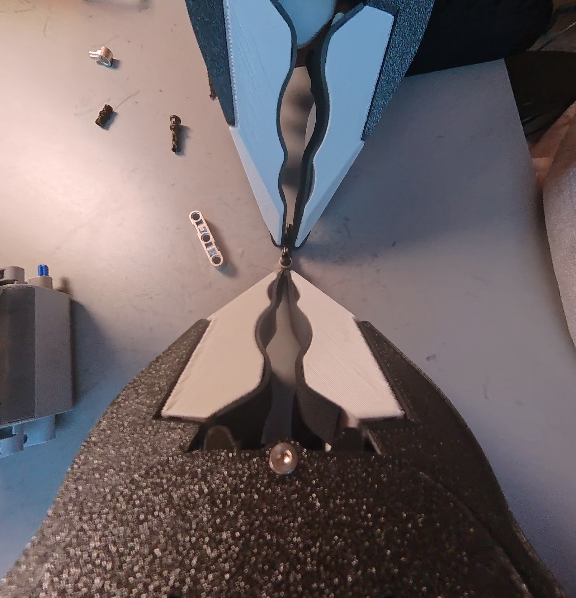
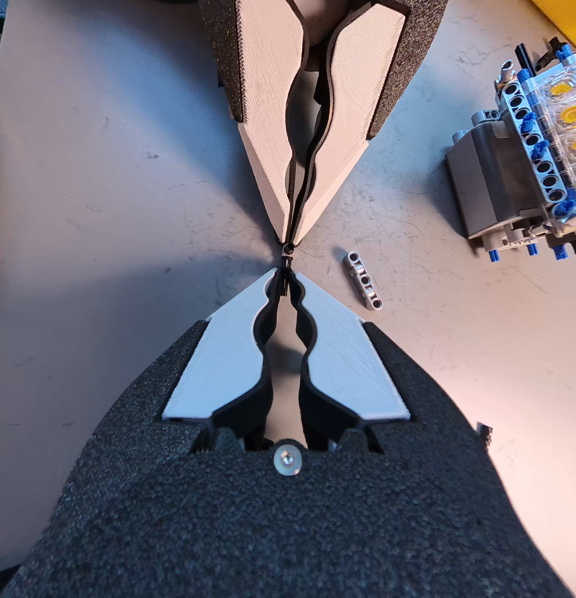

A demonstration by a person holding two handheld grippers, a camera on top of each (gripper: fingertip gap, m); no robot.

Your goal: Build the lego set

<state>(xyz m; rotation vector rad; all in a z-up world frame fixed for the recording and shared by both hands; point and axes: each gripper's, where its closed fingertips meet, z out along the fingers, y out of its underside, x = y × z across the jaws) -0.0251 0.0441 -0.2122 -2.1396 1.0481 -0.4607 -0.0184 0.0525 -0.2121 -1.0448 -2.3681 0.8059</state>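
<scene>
My two grippers meet tip to tip above the grey table. My right gripper is shut on a thin black pin, which sticks out past its tips. A small grey ring sits on the pin's far end. My left gripper is shut, with its tips right at that ring; I cannot tell whether they touch it. In the left wrist view the right gripper comes in from the top with the pin between its pads. In the right wrist view the left gripper comes in from the top.
A grey beam with holes lies on the table beside the tips and shows in the right wrist view. Two black pins and a grey bush lie farther off. A grey block assembly with blue pins stands to the side. The tips of both grippers are at nearly the same place. Both grippers' tips are roughly 20 centimetres from the grey bush.
</scene>
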